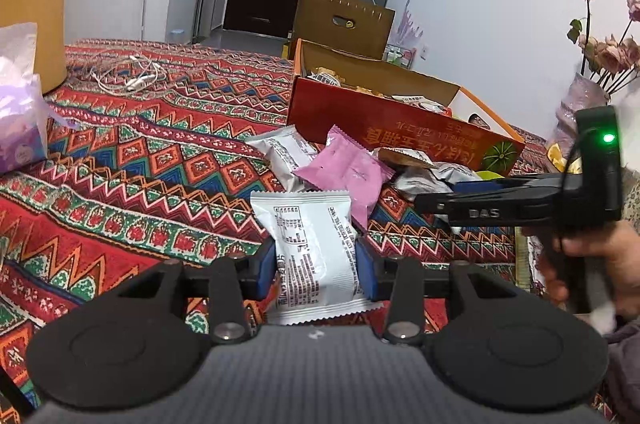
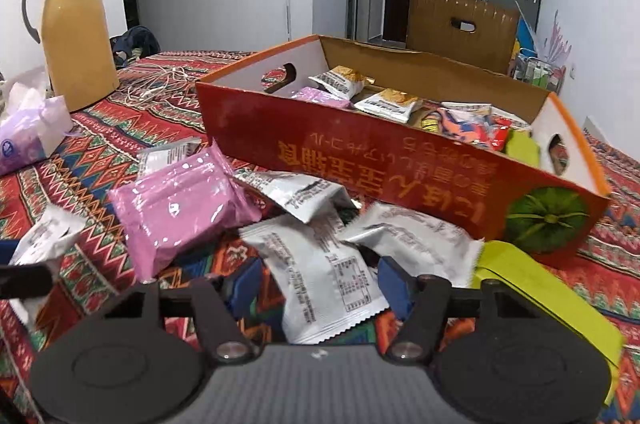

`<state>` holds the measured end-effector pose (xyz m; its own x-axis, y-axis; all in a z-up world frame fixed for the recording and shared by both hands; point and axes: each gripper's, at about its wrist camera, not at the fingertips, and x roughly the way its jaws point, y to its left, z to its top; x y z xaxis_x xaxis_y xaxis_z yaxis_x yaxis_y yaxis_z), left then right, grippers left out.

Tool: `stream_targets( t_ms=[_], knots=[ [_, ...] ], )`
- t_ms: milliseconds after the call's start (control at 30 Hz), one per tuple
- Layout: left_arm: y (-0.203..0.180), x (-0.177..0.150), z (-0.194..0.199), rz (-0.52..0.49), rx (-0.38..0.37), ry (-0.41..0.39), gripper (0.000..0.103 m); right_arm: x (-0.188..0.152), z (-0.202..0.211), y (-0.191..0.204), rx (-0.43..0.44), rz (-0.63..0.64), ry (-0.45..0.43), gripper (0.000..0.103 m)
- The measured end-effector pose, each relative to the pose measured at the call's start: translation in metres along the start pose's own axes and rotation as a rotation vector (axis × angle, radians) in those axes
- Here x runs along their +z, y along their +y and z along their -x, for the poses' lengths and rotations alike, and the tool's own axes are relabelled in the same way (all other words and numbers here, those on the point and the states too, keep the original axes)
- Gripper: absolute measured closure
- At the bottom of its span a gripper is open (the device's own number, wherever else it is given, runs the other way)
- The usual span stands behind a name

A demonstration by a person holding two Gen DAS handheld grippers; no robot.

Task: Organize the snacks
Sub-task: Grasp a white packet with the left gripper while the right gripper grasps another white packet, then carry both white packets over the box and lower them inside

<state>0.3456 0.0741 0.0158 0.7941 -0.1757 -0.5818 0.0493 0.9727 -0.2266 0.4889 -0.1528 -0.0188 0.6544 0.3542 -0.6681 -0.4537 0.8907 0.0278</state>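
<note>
Left wrist view: the left gripper [image 1: 316,266] is clamped on a white snack packet [image 1: 310,248], lifted above the patterned tablecloth [image 1: 140,159] — the red cardboard box [image 1: 384,119] lies beyond. Right wrist view: the right gripper [image 2: 318,288] straddles another white packet [image 2: 328,284] lying before the box — its blue pads [image 2: 394,286] stand apart from the wrapper.

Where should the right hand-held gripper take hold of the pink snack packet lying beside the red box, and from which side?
Probably across the short width of the pink snack packet, at its padded middle, coming from above on its near side. It lies flat and tilted on the cloth, propped partly on a white packet, with both long edges free; the crimped ends are thin and would slip.
</note>
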Motion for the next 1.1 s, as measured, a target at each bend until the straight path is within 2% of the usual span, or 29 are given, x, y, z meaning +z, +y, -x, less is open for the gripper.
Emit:
stream_targets(
  t_ms=[67,167,300,467,567,800,967,1100],
  knots=[
    [0.000,-0.001,-0.002,0.006,-0.011,0.011,0.062,0.000,-0.005,0.001,0.004,-0.005,-0.009,0.044],
    [-0.005,-0.002,0.000,-0.010,-0.009,0.007,0.062,-0.003,0.000,0.008,0.001,0.009,-0.015,0.058],
    [-0.015,-0.008,0.012,-0.038,0.001,-0.008,0.062,-0.016,0.024,0.021,-0.018,0.044,0.009,0.064],
    [-0.027,-0.021,0.030,-0.024,-0.034,0.017,0.062,-0.057,0.073,0.038,-0.013,0.019,-0.002,0.065],
    [-0.040,-0.033,0.041,-0.037,-0.059,0.039,0.062,-0.087,0.112,0.041,0.003,-0.041,-0.029,0.065],
    [-0.081,-0.056,0.069,-0.109,-0.124,0.057,0.062,-0.145,0.189,0.047,-0.067,-0.106,-0.069,0.065],
    [-0.101,-0.061,0.086,-0.146,-0.141,0.036,0.062,-0.169,0.227,0.041,-0.091,-0.159,-0.103,0.065],
    [-0.112,-0.064,0.093,-0.157,-0.139,0.027,0.062,-0.175,0.235,0.037,-0.097,-0.165,-0.119,0.065]
  ],
)
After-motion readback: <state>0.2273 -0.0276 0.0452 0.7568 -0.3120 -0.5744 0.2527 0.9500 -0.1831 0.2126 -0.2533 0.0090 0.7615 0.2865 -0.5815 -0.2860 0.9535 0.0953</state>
